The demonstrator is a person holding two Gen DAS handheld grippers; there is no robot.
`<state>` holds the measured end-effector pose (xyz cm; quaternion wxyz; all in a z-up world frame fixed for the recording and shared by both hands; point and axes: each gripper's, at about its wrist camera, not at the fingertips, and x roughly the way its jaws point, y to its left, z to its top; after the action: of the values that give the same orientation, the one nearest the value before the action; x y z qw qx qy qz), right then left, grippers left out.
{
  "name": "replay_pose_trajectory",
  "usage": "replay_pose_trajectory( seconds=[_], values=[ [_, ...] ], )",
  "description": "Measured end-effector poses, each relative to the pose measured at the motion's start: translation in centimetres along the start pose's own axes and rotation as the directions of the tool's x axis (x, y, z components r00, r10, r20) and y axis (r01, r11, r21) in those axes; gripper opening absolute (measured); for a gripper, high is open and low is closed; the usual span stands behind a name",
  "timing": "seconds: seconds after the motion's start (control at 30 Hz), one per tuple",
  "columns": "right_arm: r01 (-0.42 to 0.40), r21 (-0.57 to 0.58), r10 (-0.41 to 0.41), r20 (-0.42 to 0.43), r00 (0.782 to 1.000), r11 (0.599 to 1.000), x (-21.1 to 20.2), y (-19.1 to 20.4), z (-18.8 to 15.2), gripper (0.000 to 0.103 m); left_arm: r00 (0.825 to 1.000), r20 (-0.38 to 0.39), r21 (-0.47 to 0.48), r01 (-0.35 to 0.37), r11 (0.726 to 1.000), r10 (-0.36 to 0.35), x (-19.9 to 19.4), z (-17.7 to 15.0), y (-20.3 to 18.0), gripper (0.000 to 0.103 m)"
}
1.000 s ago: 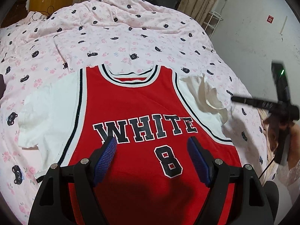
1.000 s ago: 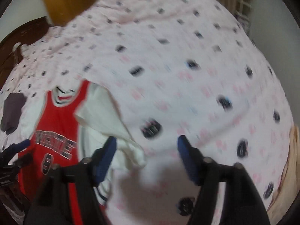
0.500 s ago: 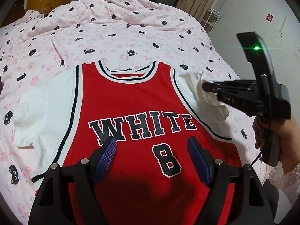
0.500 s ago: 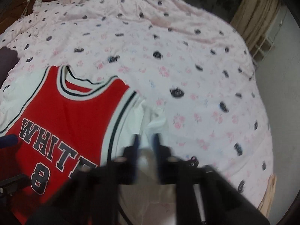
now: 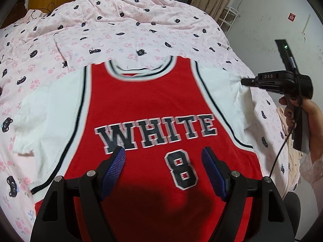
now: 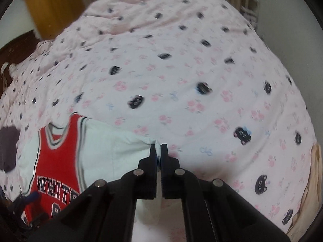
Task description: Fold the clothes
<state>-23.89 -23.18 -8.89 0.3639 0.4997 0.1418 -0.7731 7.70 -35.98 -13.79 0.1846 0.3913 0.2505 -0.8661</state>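
The red-and-white jersey [image 5: 153, 109] is lying flat, front up, on the pink cat-print bedspread [image 5: 129, 24], directly ahead of and under the left gripper [image 5: 163, 173], whose blue pads are standing wide apart above the number 8. The right gripper [image 6: 159, 151] is pinching the tip of the white sleeve [image 6: 121, 147], jaws clamped together on the cloth.

red-and-white jersey [image 5: 153, 104], pink cat-print bedspread [image 5: 141, 30]
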Motion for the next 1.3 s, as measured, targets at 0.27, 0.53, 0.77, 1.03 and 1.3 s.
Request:
replay_pose_trajectory(
  seconds=[0.27, 0.53, 0.77, 1.03, 1.3],
  values=[
    [-0.048, 0.093, 0.052, -0.043, 0.998, 0.994, 3.3, -3.8, -0.5, 0.042, 1.0, -0.018, -0.007, -0.012, 1.0, 0.012, 0.4, -0.2, 0.2, 0.073],
    [-0.279, 0.178, 0.28, 0.021, 0.96, 0.944, 0.4, -8.8, -3.2, 0.05, 1.0, -0.023, -0.02, -0.007, 1.0, 0.007, 0.7, 0.0, 0.4, 0.073],
    [-0.379, -0.106, 0.364, -0.132, 0.922, 0.919, -0.2, -4.1, -8.4, 0.05, 0.999, -0.034, -0.016, -0.012, 1.0, 0.012, 1.0, -0.2, 0.3, 0.073],
    [-0.314, -0.218, 0.303, -0.083, 0.949, 0.924, 0.3, -2.1, -9.6, 0.044, 0.999, -0.042, -0.01, -0.014, 1.0, 0.014, 1.3, -0.4, 0.4, 0.073],
    [-0.349, -0.247, 0.326, -0.132, 0.936, 0.904, -1.9, -2.2, -9.2, 0.011, 0.999, -0.042, -0.021, -0.001, 1.0, 0.0, 1.1, -0.3, 0.6, 0.073]
  ],
)
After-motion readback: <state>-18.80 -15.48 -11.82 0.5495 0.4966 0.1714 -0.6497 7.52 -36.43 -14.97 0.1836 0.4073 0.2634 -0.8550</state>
